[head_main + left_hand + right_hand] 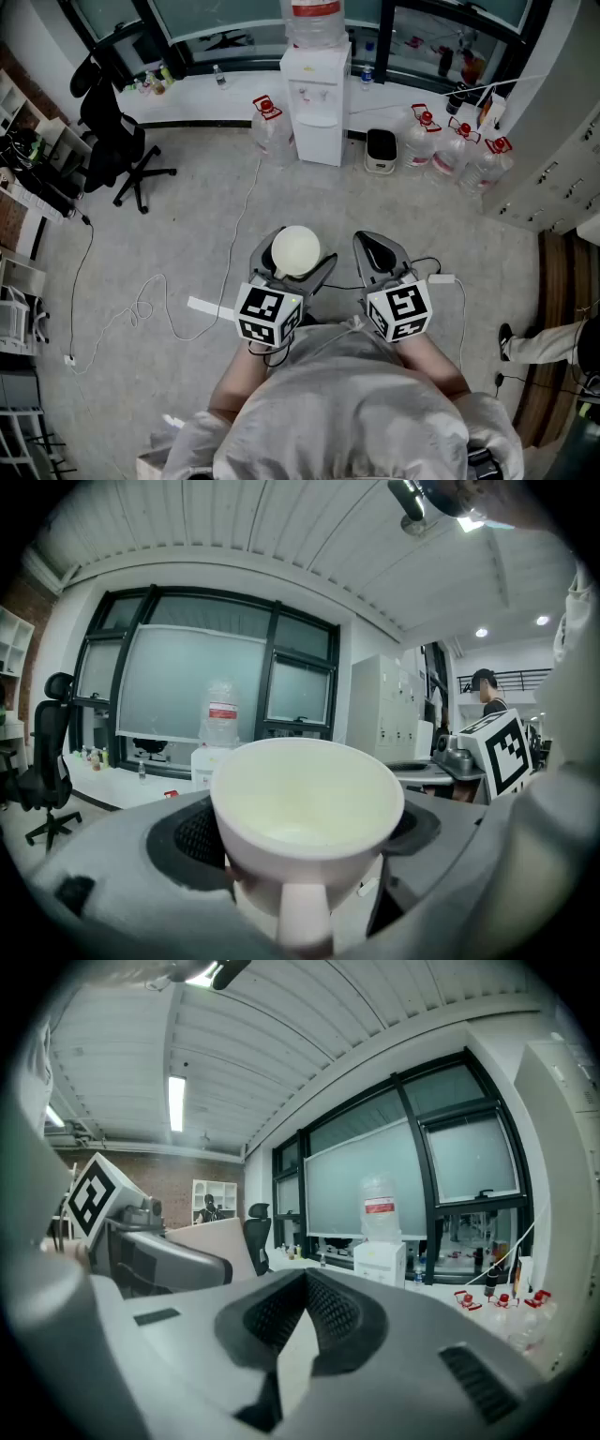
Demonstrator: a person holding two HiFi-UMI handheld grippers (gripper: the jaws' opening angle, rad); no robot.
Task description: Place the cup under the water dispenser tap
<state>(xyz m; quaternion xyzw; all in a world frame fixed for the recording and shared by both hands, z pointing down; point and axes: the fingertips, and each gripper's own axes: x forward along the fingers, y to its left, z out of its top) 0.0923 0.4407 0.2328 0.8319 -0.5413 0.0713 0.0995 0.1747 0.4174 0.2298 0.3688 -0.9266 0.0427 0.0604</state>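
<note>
A white cup (295,247) with a handle sits upright between the jaws of my left gripper (294,256), which is shut on it; the left gripper view shows its empty bowl (305,794) filling the middle, handle toward the camera. My right gripper (380,251) is held beside it, shut with nothing in it, its pads meeting at the tips (305,1283). The white water dispenser (316,89) with a bottle on top stands far ahead against the window wall, well apart from both grippers. It is also small in the left gripper view (217,747) and the right gripper view (380,1252).
Several large water jugs (450,142) and a black bin (382,150) stand right of the dispenser, one jug (267,120) to its left. An office chair (117,136) is at the back left. Cables (155,305) trail over the grey floor. A person's leg (544,342) is at the right.
</note>
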